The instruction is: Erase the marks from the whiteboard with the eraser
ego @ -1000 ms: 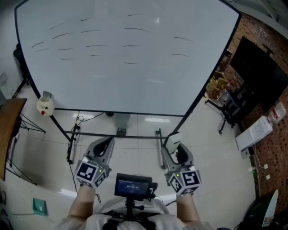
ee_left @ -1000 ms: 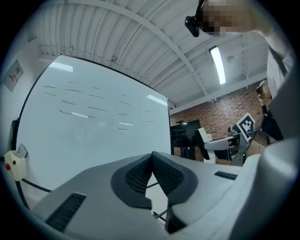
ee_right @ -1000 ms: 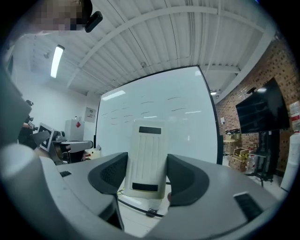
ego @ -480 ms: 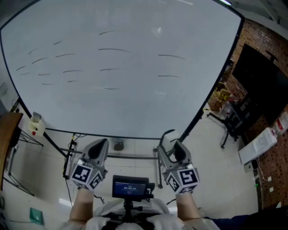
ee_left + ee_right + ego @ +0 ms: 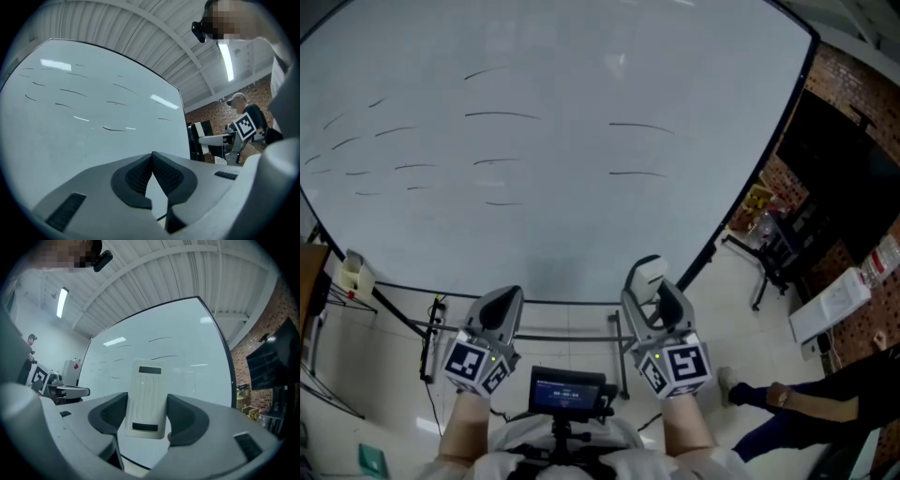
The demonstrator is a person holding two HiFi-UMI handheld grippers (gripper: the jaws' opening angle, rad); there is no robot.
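Right tongs (image 5: 147, 416) of mine clamped the white ribbed plastic eraser (image 5: 149, 390); left tongs (image 5: 152, 161) sat pinched shut, empty. Ahead and above both, the large white whiteboard (image 5: 581, 234) carried its short black marker strokes (image 5: 502, 114), so all the wiping was yet undone, I judged.

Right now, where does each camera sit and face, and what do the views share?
Head view: on the person's head, looking forward and steeply down at the whiteboard and floor; shows both forearms, left gripper, right gripper.
Left gripper view: rides the left gripper, looking along its shut, empty jaws at the whiteboard's marks.
Right gripper view: rides the right gripper, looking along jaws shut on the eraser toward the whiteboard.
Shared: all three see the marked whiteboard.
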